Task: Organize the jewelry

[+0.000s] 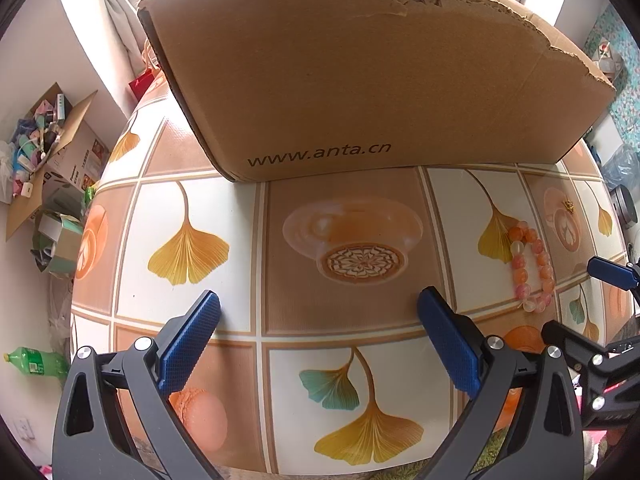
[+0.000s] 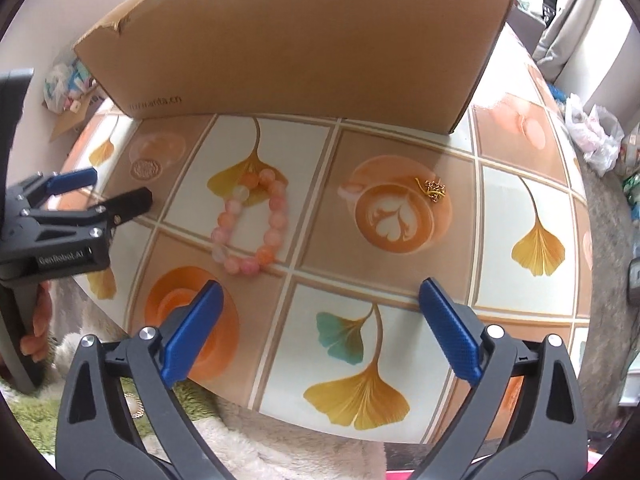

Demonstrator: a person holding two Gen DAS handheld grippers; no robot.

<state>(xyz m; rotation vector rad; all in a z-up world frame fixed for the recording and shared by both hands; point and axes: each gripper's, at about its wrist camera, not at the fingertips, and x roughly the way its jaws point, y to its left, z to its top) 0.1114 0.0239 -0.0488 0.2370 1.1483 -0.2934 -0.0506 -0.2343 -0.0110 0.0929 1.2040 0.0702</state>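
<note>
Only right wrist resolves gold trinket (image 2: 433, 191), left blurs.

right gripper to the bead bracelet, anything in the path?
Nothing visible. The right gripper has its jaws open and empty, and only bare tablecloth lies between them and the bead bracelet. The gold chain lies off to the right, apart.

The left gripper (image 1: 320, 304) hangs over a table (image 1: 240, 216) covered in a ginkgo-leaf and coffee-cup print, jaws wide apart with nothing between them. A torn cardboard box (image 1: 360, 80) stands at the back. Off to the right lies a pink-orange bead bracelet (image 1: 534, 266), the right gripper (image 1: 612, 276) poking in just beside it.
</note>
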